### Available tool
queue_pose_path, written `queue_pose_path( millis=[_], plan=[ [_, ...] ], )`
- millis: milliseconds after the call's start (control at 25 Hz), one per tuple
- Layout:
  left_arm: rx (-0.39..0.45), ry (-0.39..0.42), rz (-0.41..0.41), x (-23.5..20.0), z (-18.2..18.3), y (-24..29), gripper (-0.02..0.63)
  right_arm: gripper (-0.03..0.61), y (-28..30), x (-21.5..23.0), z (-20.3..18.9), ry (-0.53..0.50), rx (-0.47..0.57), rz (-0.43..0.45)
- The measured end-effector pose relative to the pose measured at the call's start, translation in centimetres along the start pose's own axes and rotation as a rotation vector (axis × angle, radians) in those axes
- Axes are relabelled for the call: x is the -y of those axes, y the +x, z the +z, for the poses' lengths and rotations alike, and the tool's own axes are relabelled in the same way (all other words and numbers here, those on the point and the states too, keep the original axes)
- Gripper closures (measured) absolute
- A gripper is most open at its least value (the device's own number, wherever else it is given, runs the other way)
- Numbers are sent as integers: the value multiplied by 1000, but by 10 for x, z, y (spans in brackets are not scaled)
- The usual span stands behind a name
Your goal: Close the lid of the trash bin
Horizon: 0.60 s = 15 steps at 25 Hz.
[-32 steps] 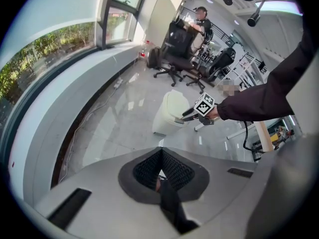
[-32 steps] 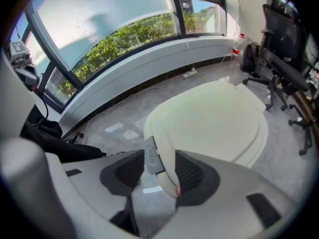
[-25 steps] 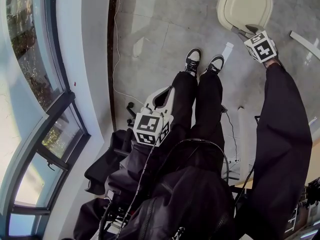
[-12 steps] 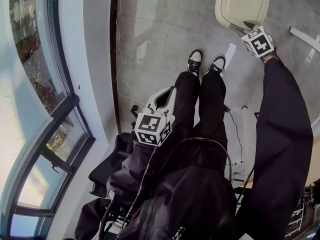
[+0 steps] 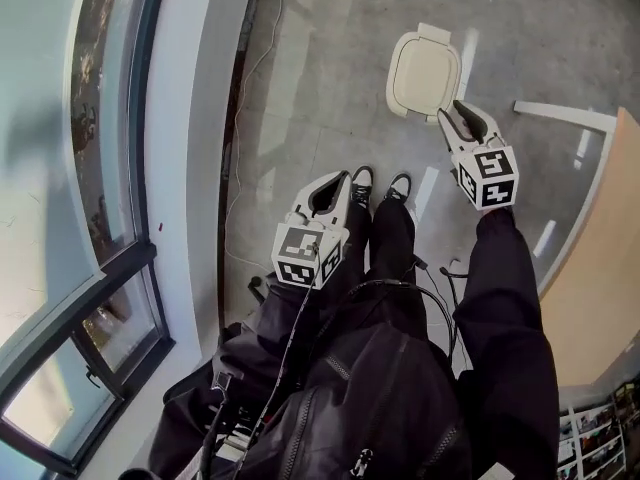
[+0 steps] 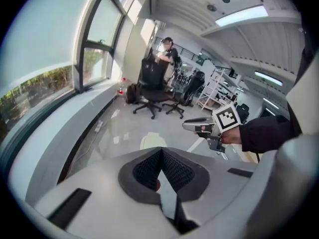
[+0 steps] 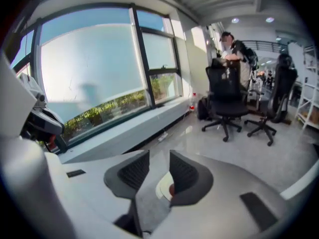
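Two empty tongs: left [image 5: 338, 181], right [image 5: 455, 112] narrowing.

We see strong daylight coming through the big window [image 7: 89, 68], its panes washed nearly white. The glossy floor [image 5: 320, 78] carries pale streaks of glare, and the trash bin lid [image 5: 425, 73] lies evenly lit. Both gripper views bow hard at the edges with black corners; ceiling lights [image 6: 241, 15] burn out in the left one.

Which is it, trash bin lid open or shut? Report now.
Shut: in the head view the cream trash bin lid lies flat, covering the top, with no opening showing.
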State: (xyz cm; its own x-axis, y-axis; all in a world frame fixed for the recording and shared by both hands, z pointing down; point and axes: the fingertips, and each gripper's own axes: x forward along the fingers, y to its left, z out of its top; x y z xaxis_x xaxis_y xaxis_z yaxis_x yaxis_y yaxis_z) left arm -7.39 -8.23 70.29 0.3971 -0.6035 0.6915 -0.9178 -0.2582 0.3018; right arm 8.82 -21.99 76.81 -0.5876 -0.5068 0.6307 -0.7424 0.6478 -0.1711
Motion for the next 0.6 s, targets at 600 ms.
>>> queue_pose_path(
  millis=[600],
  plan=[
    [409, 221, -88, 96, 214, -150, 614, 572, -289, -92, 208, -39, 399, -259]
  ],
)
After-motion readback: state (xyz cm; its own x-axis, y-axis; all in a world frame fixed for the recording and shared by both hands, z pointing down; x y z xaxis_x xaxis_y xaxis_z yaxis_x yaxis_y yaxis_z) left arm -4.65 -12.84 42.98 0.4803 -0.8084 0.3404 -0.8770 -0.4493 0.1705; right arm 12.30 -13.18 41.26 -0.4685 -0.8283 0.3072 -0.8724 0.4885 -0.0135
